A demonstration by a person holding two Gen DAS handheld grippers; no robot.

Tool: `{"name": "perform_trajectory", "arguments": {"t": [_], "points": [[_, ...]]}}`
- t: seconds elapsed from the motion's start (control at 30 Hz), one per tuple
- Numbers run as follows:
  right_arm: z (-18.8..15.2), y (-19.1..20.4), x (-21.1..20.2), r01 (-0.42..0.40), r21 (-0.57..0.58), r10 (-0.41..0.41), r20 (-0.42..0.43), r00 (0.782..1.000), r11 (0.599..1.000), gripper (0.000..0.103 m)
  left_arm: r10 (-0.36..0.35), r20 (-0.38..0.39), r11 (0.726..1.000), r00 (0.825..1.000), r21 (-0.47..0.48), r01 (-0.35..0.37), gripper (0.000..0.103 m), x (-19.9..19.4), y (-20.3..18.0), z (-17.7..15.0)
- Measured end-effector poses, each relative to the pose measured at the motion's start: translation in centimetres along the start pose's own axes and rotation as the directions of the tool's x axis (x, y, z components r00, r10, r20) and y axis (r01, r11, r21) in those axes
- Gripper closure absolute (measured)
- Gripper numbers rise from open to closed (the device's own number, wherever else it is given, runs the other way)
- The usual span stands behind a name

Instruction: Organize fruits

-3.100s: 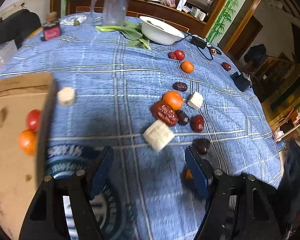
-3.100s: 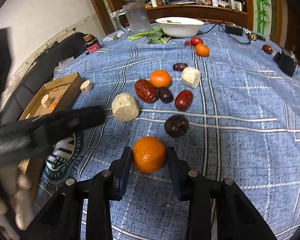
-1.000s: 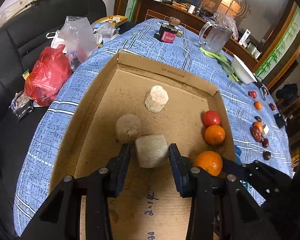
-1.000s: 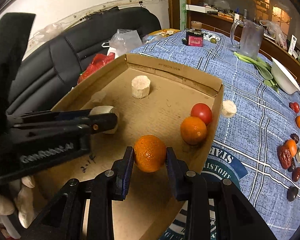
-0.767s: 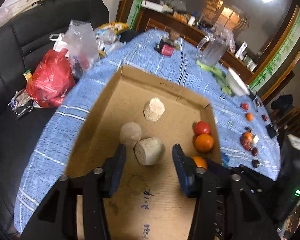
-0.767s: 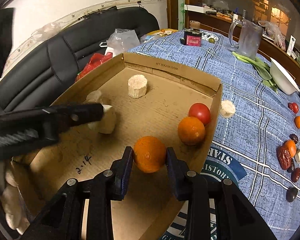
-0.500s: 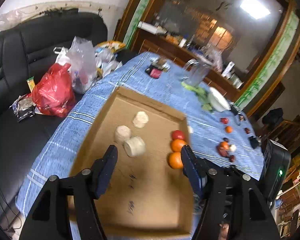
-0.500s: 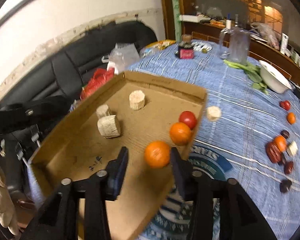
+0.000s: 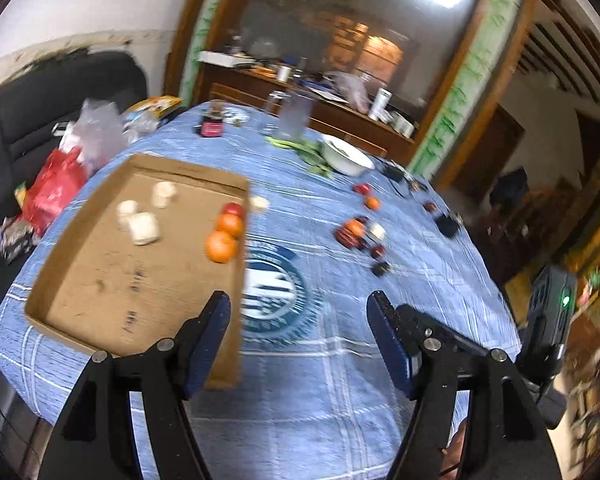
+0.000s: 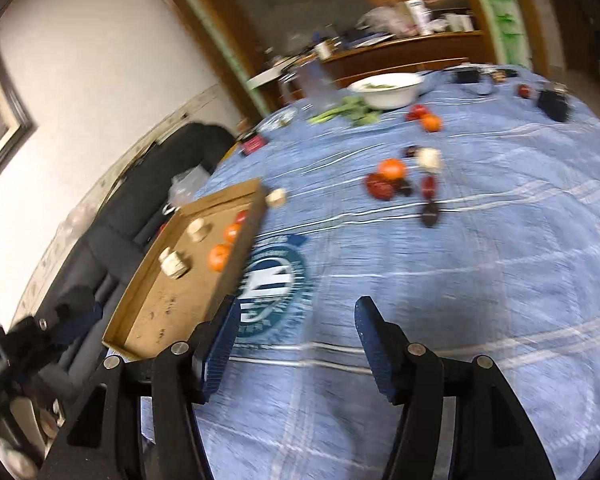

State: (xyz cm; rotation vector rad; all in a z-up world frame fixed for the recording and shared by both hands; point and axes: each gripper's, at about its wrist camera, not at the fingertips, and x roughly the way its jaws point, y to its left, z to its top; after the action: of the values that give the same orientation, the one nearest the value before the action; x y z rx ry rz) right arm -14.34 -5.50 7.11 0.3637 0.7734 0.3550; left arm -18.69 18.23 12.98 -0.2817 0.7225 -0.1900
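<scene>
A shallow cardboard box sits at the table's left edge. It holds two oranges, a tomato and three pale cut chunks; it also shows in the right wrist view. Loose fruit lies on the blue cloth: an orange with dark dates, and a tomato with a small orange farther back. My left gripper is open and empty, high above the table. My right gripper is open and empty too.
A white bowl with greens, a glass jug and a small red tin stand at the far side. A pale chunk lies just outside the box. Black devices lie at the right. A black sofa with bags is left.
Both grippers opened, let go of the pale chunk and the orange in the box, and rose up and back to the right. Both views are blurred by the motion.
</scene>
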Motion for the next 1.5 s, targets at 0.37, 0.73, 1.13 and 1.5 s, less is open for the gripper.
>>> {"name": "perform_trajectory", "arguments": {"t": [0.37,0.73,1.13,1.5], "points": [[-1.0,-2.9,-4.0,0.093,-0.011,-0.092,0.082,0.992,0.996,0.037,0.146,0.134,0.939,0.98,0.294,-0.18,0.026,-1.0,-8.1,-2.7],[-1.5,-2.3,-2.6,0.104,-0.034,-0.102,0.048,0.994,0.994,0.037,0.2,0.147,0.92,0.969,0.313,-0.238,0.026,-0.5,-7.4,-2.7],[-1.9,-1.9,-2.0,0.114,-0.047,-0.113,0.023,0.993,0.992,0.037,0.215,0.105,0.923,0.971,0.304,-0.237,0.026,0.6,-6.7,-3.1],[-1.9,-4.0,-0.3,0.135,-0.022,-0.136,-0.013,0.991,0.991,0.035,0.204,0.004,0.943,0.979,0.267,-0.198,0.026,3.9,-5.0,-3.6]]}}
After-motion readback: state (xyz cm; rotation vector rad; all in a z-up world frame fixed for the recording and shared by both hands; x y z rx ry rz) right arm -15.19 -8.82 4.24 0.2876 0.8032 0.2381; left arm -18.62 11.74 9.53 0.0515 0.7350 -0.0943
